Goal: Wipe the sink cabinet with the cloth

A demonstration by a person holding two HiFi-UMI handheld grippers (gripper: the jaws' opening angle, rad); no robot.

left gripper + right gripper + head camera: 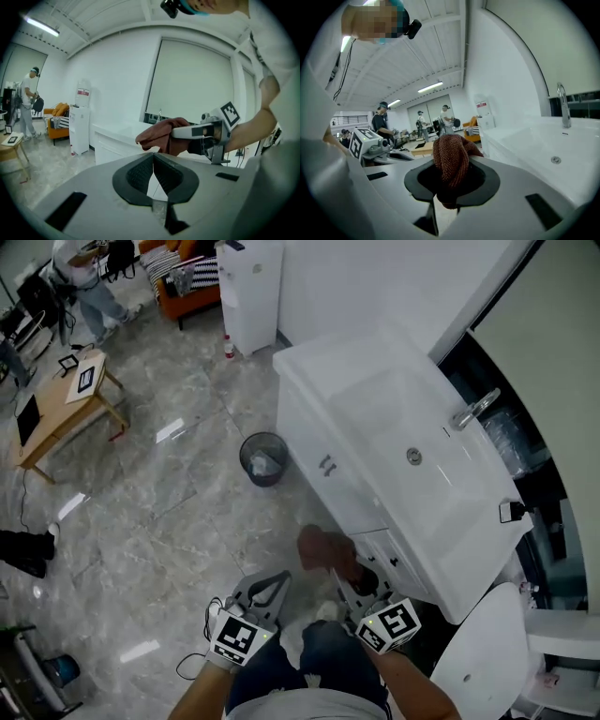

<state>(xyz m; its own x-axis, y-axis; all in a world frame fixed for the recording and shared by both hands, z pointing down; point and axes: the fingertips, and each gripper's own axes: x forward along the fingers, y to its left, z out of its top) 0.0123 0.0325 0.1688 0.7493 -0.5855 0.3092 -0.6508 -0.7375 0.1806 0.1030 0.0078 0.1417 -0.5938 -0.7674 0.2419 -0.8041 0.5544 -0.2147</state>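
Reddish-brown cloth [323,549] is clamped in the right tongs [339,576] and held just beside the front of the white sink cabinet [328,442]; the left tongs [279,579] are closed on nothing.

I find no words, brand names or numbers that I can read anywhere. The only signs are black-and-white square code patterns. One is on the left marker cube [234,638] of my left gripper [270,583] and one is on the right marker cube [391,624] of my right gripper [340,577]. A similar black square shows on a card [84,379] on the low wooden table [61,409], far left. The red label [82,92] on the water dispenser [78,129] is too small to read.
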